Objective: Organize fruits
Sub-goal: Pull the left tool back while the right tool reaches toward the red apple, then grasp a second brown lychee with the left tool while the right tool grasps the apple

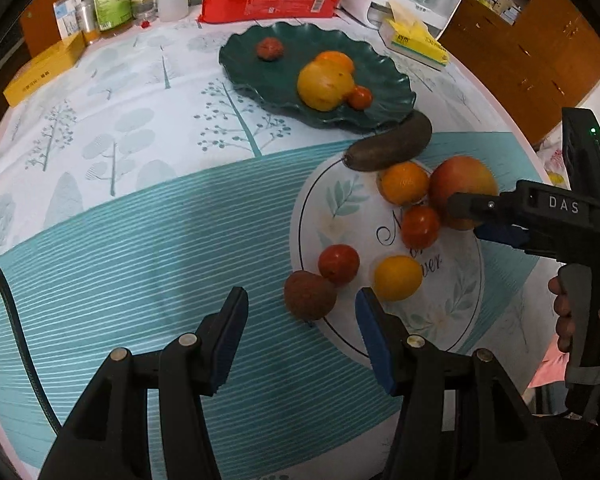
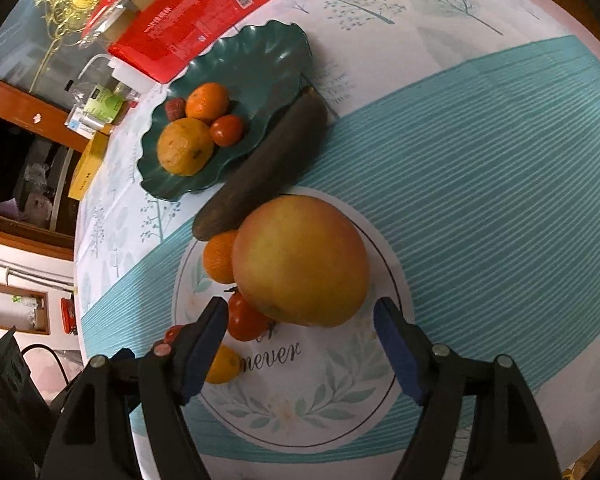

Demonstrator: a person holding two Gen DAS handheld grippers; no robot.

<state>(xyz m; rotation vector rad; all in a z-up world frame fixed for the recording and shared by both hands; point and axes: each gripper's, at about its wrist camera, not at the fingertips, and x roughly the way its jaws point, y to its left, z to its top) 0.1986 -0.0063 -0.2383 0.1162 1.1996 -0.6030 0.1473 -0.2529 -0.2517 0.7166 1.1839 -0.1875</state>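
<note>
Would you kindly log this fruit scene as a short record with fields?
surface: round table with teal tree-print cloth
source: white round plate with leaf print, holding a large yellow-red apple, oranges and small red tomatoes
destination: dark green wavy-edged dish, four fruits in it
between plates: dark brown elongated fruit
left hand-held gripper: open, near brown rough-skinned round fruit
right hand-held gripper: open, jaws either side of the apple

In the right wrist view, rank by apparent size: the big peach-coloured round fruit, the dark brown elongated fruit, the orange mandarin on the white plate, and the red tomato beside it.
1. Big peach-coloured round fruit, though it is nearest the camera.
2. Dark brown elongated fruit.
3. Orange mandarin and red tomato: both partly hidden, so not ranked.
</note>
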